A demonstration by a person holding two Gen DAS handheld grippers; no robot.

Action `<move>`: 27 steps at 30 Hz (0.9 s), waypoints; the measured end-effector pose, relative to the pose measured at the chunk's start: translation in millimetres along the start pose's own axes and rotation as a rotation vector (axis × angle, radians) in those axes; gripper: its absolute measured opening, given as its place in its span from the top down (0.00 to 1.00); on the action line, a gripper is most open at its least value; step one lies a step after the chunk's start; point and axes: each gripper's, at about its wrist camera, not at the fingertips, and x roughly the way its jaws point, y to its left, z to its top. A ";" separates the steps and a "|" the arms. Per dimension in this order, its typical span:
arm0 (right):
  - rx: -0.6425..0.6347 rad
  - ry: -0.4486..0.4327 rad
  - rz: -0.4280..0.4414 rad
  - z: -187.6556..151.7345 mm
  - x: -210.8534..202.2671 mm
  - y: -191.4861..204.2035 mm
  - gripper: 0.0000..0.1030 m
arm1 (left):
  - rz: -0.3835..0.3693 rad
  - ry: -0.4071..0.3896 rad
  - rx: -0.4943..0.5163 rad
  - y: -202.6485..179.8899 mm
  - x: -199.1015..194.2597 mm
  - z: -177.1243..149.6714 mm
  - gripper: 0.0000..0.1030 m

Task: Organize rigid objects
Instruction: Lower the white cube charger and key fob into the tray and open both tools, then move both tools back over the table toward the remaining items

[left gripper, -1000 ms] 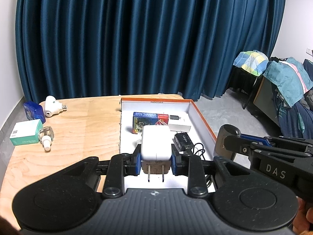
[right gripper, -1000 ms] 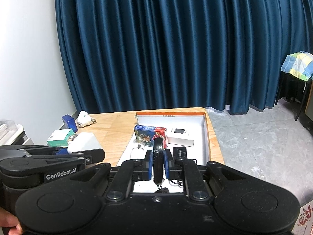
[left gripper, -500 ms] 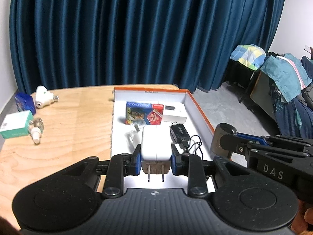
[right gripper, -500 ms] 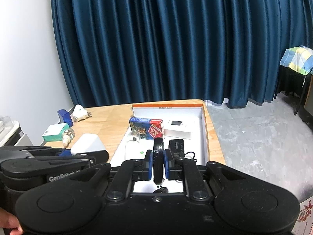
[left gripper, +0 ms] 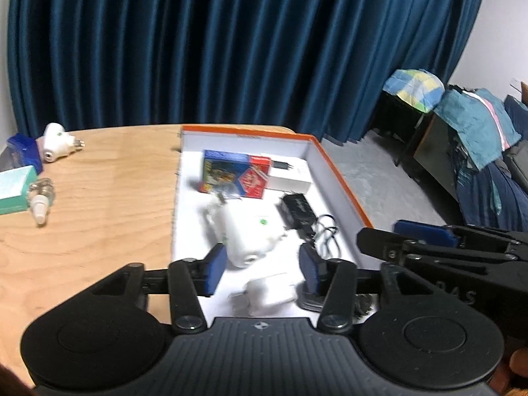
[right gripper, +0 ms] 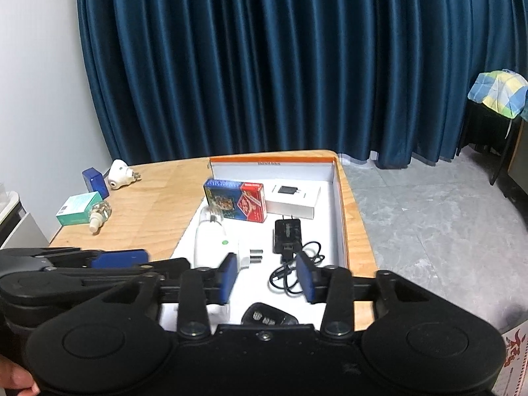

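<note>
Both drops underway: left gripper (left gripper: 260, 272) fingers opening, white charger (left gripper: 269, 293) loose in box (left gripper: 340, 188) near edge; right gripper (right gripper: 266, 275) opening, black puck (right gripper: 267, 318) released below. Best lift straight up, avoiding the cable (right gripper: 297, 267).

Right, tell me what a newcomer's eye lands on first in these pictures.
First, the deep blue curtain filling the whole background behind the wooden table. Next, the orange-rimmed white box on that table, holding a colourful card pack, a black adapter with cable and other small devices. Nearest the cameras, the left gripper and right gripper hang over it, jaws opening, nothing pinched between them.
</note>
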 end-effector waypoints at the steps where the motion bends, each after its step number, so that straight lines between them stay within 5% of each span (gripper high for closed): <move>1: -0.005 -0.004 0.009 1.5 -0.1 3.0 0.42 | 0.017 -0.007 -0.002 5.0 -3.4 1.1 0.44; 3: -0.020 -0.012 0.021 5.3 0.4 11.9 0.32 | 0.057 -0.021 -0.007 16.0 -11.6 4.3 0.37; 13: -0.084 0.008 0.147 16.2 25.0 92.8 0.24 | 0.311 -0.044 -0.092 105.9 -63.3 8.8 0.09; 27: -0.228 0.051 0.283 16.1 57.2 196.1 0.22 | 0.489 -0.072 -0.296 219.4 -100.9 5.7 0.07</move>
